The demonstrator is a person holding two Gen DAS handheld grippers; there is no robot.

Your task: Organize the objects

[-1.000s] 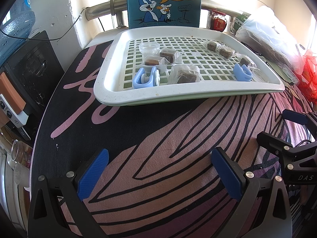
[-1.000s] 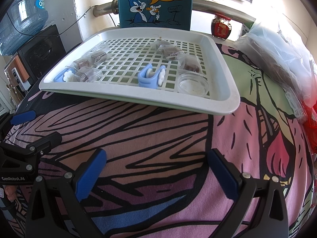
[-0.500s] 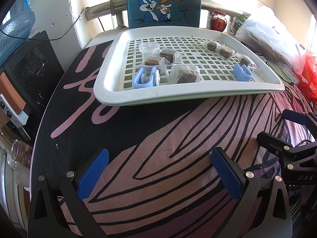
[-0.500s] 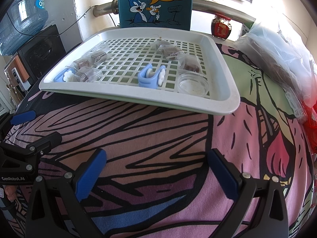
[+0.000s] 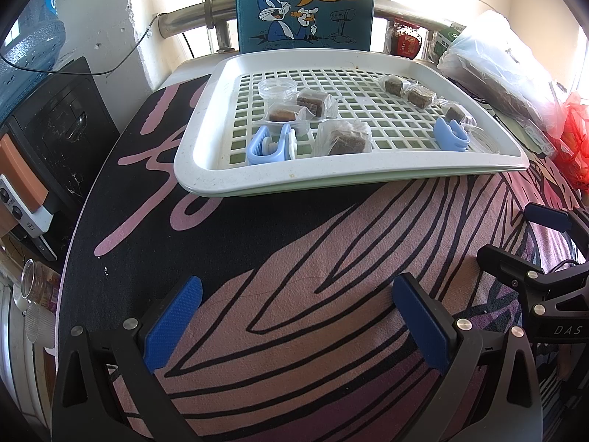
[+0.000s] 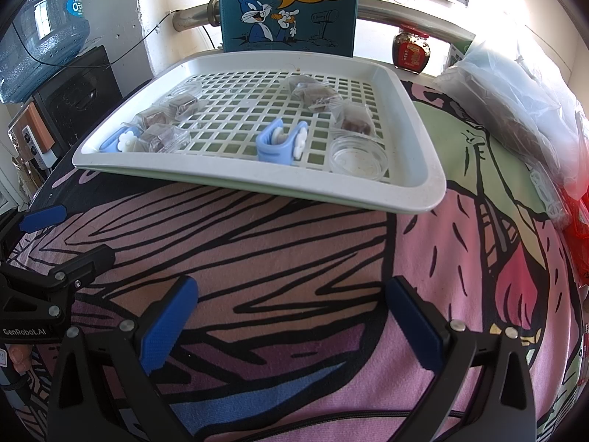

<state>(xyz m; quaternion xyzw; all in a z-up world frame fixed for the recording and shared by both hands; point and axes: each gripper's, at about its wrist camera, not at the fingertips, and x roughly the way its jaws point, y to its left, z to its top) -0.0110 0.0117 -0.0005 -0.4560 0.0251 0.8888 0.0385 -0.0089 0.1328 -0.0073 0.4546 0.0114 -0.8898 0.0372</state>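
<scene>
Surroundings: a white slotted tray (image 5: pixel 206 169) lies on a table covered by a pink-and-black patterned cloth (image 5: pixel 294 294). Behind the tray stands a blue cartoon board (image 5: pixel 305 3) reading "What's Up Doc?", backed by a metal pipe (image 6: pixel 191 14). To the left are a water bottle (image 6: pixel 44 29) and a dark appliance (image 5: pixel 62 118); to the right, a red-labelled jar (image 6: pixel 411 51), a clear plastic bag (image 6: pixel 522 95) and something red (image 5: pixel 578 140) at the edge. Nothing lies on the open cloth between the grippers and the tray's near rim.

Contents of the tray, counted in the left wrist view — six wrapped brown blocks: three at left (one (image 5: pixel 344 138) nearest the front rim) and three at the right rear (one (image 5: pixel 421 95) in the middle of that row). Two blue clips: one (image 5: pixel 270 145) at front left, one (image 5: pixel 451 134) at front right. Two clear round dishes: one (image 5: pixel 276 88) at rear left, one (image 6: pixel 359 154) at the front right corner, best seen in the right wrist view.

Grippers: the left gripper (image 5: pixel 294 324) hangs over the cloth, short of the tray, fingers wide apart and holding nothing. The right gripper (image 6: pixel 291 324) is likewise spread wide and empty over the cloth — beside the left one, each visible at the edge of the other's view.
</scene>
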